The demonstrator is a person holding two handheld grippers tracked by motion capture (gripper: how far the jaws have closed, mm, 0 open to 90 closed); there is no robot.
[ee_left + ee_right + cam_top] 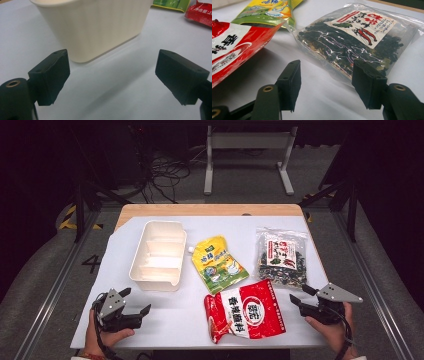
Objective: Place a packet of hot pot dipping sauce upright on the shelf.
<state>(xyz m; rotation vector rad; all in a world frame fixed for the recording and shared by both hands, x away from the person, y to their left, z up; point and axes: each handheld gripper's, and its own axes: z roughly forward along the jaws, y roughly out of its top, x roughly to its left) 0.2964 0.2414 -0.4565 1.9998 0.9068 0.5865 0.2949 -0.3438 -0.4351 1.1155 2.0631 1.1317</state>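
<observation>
- The clear bag of dark dried food (352,42) is seen just ahead of the right gripper (325,85), toward one o'clock; its near edge is close to the right-hand jaw, though touch cannot be judged.
- The right gripper's jaws are held apart with nothing between them.
- The red packet (246,311) is laid at nine o'clock from that gripper, and the yellow pouch (218,264) at ten o'clock.
- The cream divided tub (159,255) is placed at twelve o'clock from the left gripper (136,301), whose jaws are spread wide and empty.
- All three packs are judged unpacked as yet: none is held and the tub's compartments look bare.
- The tub's inside is cut off in the left gripper view, and the labels cannot be read.
</observation>
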